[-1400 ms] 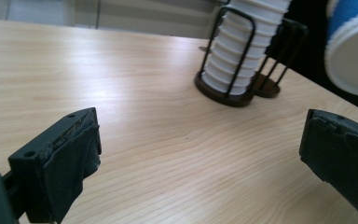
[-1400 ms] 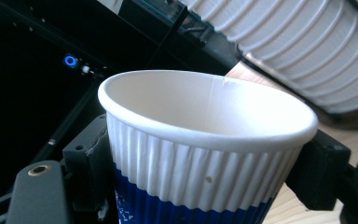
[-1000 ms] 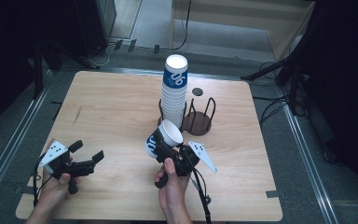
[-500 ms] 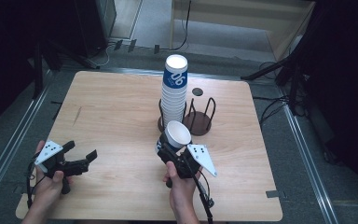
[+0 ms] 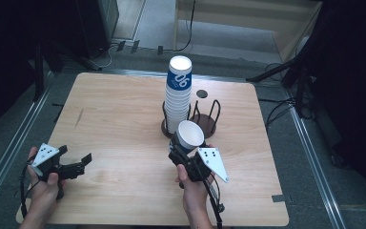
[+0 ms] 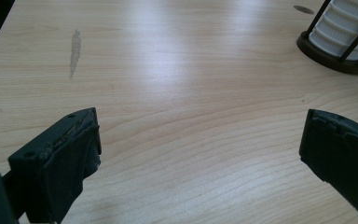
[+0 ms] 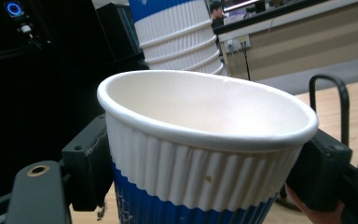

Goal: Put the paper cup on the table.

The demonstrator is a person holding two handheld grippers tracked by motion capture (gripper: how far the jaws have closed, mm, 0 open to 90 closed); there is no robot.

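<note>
left gripper (image 5: 78, 164) drifted left, jaws wide | right gripper (image 5: 183, 151) still clamps cup (image 5: 189, 136)

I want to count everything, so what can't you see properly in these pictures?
- Bottom of the held cup: cut off by the right gripper view's lower edge.
- Stack of cups: the rims blur together in the high view, too small to count.
- Cup holder: cut off by the left gripper view's corner.
- Printing on the top cup: too small to read.
</note>
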